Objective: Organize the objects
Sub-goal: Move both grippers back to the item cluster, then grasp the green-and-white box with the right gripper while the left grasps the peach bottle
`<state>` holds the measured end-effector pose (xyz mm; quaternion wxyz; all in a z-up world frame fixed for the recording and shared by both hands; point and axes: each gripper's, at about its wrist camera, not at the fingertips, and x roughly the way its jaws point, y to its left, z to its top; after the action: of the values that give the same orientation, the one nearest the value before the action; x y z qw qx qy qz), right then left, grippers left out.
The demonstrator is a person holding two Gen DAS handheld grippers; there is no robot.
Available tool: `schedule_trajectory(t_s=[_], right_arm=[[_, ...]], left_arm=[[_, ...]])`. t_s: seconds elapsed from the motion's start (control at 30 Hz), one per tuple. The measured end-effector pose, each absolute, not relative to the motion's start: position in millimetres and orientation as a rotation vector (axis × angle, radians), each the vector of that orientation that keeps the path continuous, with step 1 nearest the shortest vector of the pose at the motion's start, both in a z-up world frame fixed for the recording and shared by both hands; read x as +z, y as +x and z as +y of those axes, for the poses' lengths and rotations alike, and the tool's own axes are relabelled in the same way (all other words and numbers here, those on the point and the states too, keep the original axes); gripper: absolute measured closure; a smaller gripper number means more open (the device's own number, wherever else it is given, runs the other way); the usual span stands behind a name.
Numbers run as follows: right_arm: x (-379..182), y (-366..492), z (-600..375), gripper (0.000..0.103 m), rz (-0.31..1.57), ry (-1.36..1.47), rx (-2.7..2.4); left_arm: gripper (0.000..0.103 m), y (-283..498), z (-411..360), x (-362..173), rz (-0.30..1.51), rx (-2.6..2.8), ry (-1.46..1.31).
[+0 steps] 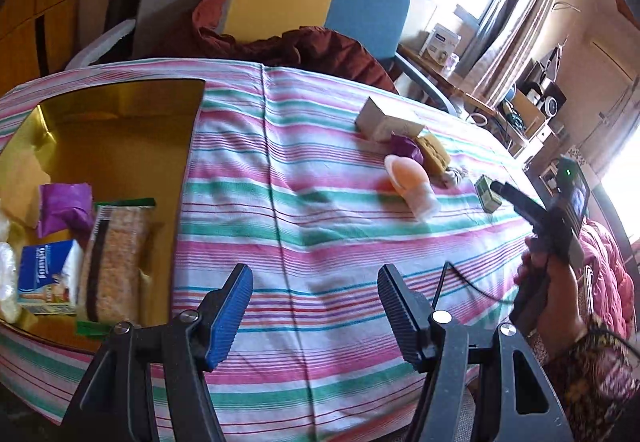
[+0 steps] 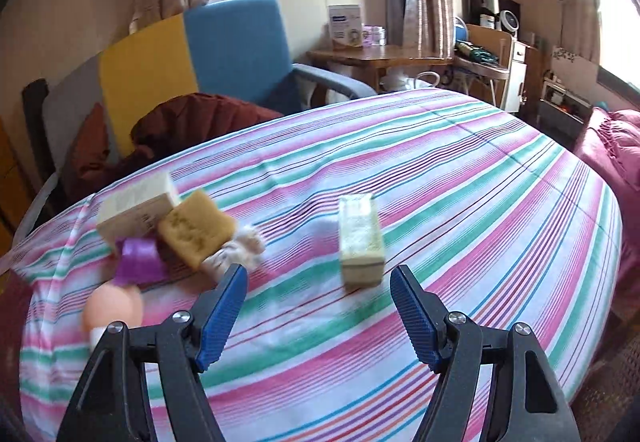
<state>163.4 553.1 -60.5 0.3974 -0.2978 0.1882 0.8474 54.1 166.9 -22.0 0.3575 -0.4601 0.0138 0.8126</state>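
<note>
My left gripper [image 1: 316, 306] hangs open over the striped tablecloth [image 1: 320, 226], nothing between its blue pads. To its left a gold tray [image 1: 120, 114] holds a purple packet [image 1: 64, 208], a blue-and-white packet [image 1: 46, 276] and a grain pack [image 1: 116, 262]. My right gripper [image 2: 318, 306] is open and empty too. Just beyond it a small green-cream box [image 2: 360, 242] stands on the cloth. To the left lie a yellow sponge [image 2: 196, 228], a cream carton [image 2: 136, 210], a purple piece [image 2: 138, 260], a peach bottle [image 2: 112, 308] and a white crumpled bit [image 2: 240, 246].
A hand [image 1: 548, 282] holds the right gripper at the table's right side. Behind the table stands a chair with yellow and blue panels [image 2: 224, 42] and a maroon cloth [image 2: 192, 114] heaped on it. A wooden desk [image 2: 376, 54] and pink bedding [image 2: 612, 146] lie beyond.
</note>
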Motion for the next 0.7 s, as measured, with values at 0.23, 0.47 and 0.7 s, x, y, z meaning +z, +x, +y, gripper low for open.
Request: schedule_trajectory(t_s=[0.23,0.47,0.7], right_arm=[[-79.3,140.0,612.5,0.040,0.496,-0.815,2.111],[-102.9,126.9,622.1,0.067,0.553,-0.907,2.125],[-99.3,124.6,606.1,0.073,0.490,-0.905,2.167]], left_arm=[[0.037,60.9,187.2,-30.0,0.098,2.069,-1.220],[0.037,58.1,205.3,-36.5,0.136,2.045,-1.242],[0.037,48.7,239.4,-38.7,0.151,2.018,-1.257]])
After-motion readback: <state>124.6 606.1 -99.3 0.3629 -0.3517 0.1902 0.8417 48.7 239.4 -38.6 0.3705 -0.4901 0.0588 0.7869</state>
